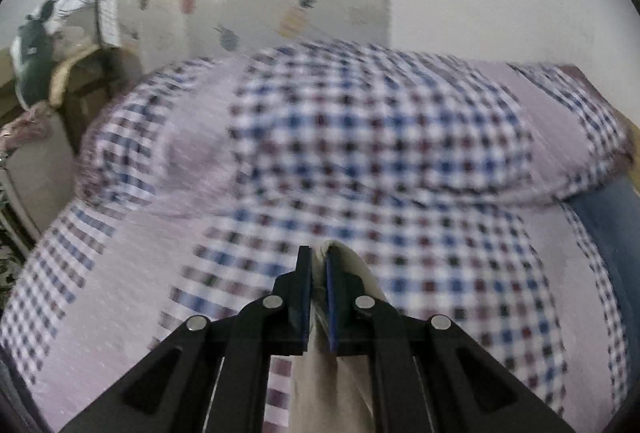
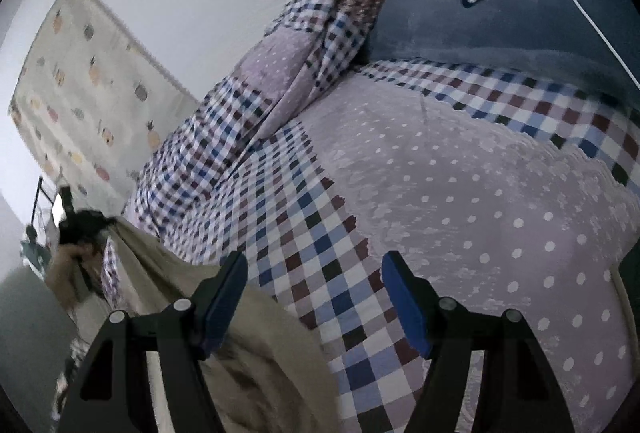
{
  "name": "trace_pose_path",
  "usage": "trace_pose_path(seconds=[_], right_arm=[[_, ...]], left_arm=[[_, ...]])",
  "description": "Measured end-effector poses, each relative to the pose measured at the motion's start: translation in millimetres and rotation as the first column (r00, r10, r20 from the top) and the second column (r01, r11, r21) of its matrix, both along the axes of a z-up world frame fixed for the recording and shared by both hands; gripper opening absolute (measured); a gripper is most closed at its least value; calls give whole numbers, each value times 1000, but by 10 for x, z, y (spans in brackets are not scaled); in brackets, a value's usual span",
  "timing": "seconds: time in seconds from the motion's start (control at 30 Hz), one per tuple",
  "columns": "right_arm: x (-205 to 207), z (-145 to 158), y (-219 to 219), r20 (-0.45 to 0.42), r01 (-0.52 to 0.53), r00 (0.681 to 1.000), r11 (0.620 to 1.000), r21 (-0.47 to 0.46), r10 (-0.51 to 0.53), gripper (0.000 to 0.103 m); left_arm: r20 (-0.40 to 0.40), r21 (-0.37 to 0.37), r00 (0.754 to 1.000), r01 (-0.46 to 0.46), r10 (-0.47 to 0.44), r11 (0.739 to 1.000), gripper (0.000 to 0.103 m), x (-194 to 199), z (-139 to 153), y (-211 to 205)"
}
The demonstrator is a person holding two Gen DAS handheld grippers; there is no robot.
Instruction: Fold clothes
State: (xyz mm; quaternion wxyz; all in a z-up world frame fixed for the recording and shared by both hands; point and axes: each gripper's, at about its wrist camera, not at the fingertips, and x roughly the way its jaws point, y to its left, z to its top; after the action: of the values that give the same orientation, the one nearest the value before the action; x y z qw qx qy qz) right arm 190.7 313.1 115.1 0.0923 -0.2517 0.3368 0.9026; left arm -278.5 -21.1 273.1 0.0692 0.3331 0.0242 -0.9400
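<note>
Beige fabric of a soft garment [image 1: 320, 373] is seen clamped between the nearly closed jaws of the left gripper [image 1: 318, 265], a fold of it rising just past the blue pads [image 1: 331, 297] and the rest hanging below. That gripper is held level above the checked and dotted lilac bed cover [image 1: 400, 161]. The right gripper [image 2: 314, 265] is held tilted, jaws spread wide and released; the beige cloth [image 2: 260, 353] lies under and beside its left pad [image 2: 224, 297], over the cover [image 2: 460, 213].

Checked quilt [image 2: 312, 217], perhaps blue pillow [image 2: 500, 21].
</note>
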Motion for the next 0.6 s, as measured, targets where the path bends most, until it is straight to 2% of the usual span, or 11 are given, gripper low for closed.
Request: trace_pose_path(seconds=[0.13,0.2,0.27,0.37,0.5,0.6], right_arm=[[-88,-9,-119,22,-39,999,998,44,38,73],[-123,-19,-168,30,-58,998,997,56,56,73],[-152,-25,-209,36,-75,997,995,66,73,73],[-182,-25,-272,48,-99,994,991,90,95,73],[-214,-31,-327,49,-120,992,989,89,116,73],[-220,-22,-364,45,-130,991,987,90,126,73]], left_arm=[[-72,-31,989,-131,129,991,5,-27,292,-654],[-98,-12,972,-216,214,976,5,-20,365,-1012],[-91,10,956,-280,280,960,5,-10,353,-1343],[9,34,953,-303,303,952,6,-47,70,-1733],[110,168,945,-323,308,932,9,60,-395,-2073],[133,268,954,-294,268,917,30,218,-630,-2130]])
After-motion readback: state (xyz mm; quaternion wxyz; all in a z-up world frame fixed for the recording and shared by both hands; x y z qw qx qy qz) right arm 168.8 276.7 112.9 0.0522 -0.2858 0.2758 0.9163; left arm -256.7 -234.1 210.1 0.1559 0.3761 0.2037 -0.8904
